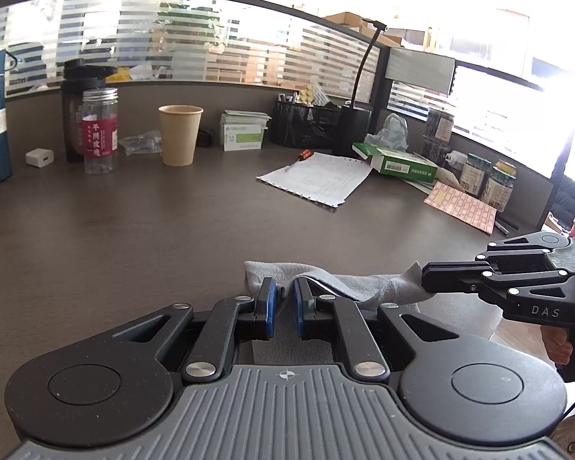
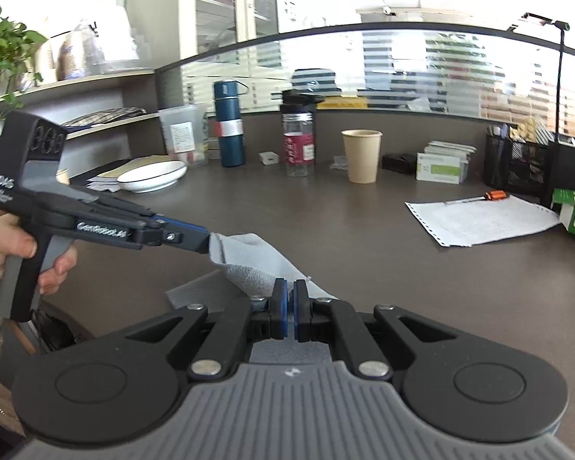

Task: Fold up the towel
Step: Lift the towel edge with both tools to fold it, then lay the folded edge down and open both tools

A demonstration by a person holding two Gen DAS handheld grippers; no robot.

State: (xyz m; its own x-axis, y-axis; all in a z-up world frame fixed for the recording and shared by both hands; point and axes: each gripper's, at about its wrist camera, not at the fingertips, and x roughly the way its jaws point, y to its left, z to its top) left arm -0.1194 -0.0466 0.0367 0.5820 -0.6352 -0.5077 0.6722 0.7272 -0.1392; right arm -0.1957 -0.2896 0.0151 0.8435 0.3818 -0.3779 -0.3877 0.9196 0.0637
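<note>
While I hold both corners up:
Towel (image 1: 349, 283): grey, lifted near the desk (image 1: 172, 230) front edge.
Left gripper (image 1: 281, 301): pinching one corner.
Right gripper (image 2: 290, 308): clamped on the other.
Axis: gripper to gripper, along that edge.
Risk: thin bite; uneven pull slips a corner.
</note>
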